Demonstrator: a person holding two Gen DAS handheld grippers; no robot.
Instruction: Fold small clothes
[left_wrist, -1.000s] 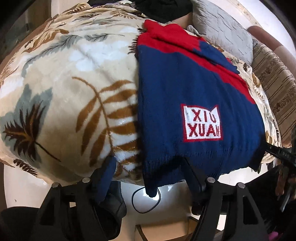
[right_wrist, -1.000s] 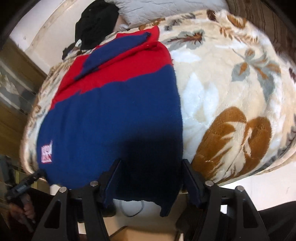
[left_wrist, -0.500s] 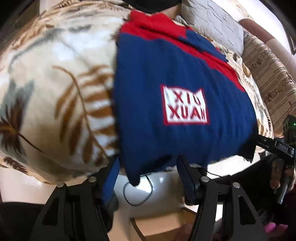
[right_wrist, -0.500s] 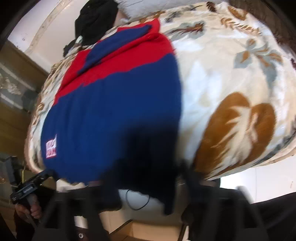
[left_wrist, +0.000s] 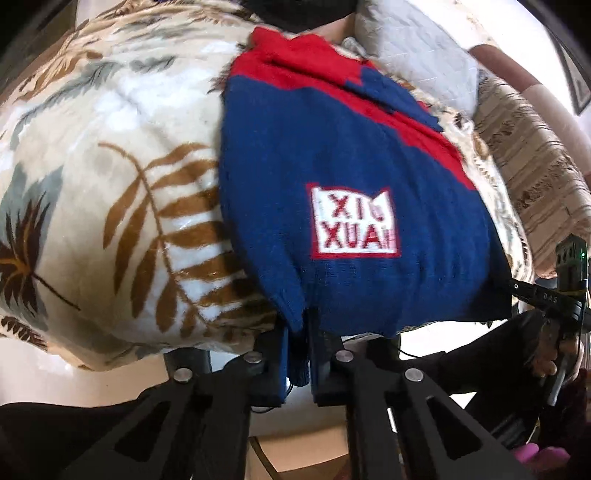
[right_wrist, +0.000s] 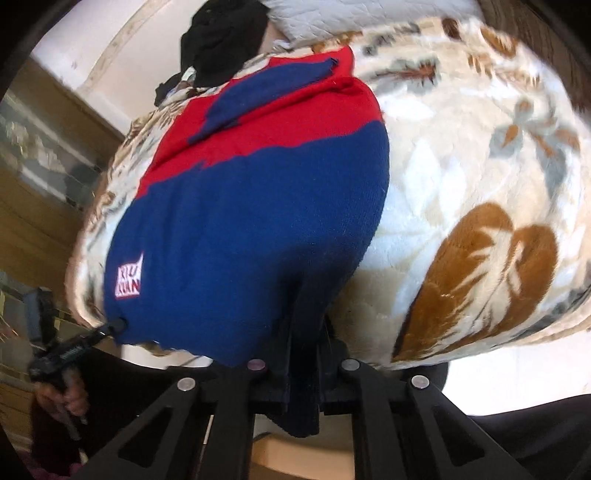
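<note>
both claws, spread a second ago, now pinch hem: left claw (left_wrist: 299, 354) on one bottom corner of sweater (left_wrist: 351, 206), right claw (right_wrist: 303, 384) on other. sweater lies flat on bed (left_wrist: 92, 166), hem over near edge. grip set; bottom-up fold likely next.

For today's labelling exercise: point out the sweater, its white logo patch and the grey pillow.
sweater (left_wrist: 332, 155): left wrist view, navy body.
logo patch (left_wrist: 354, 223): left wrist view, patch centre.
grey pillow (left_wrist: 417, 55): left wrist view, quilted face.

The left tongs (left_wrist: 297, 354) are pinched closed at the bed's near edge. The right tongs (right_wrist: 303, 373) are likewise clamped, held level alongside.
</note>
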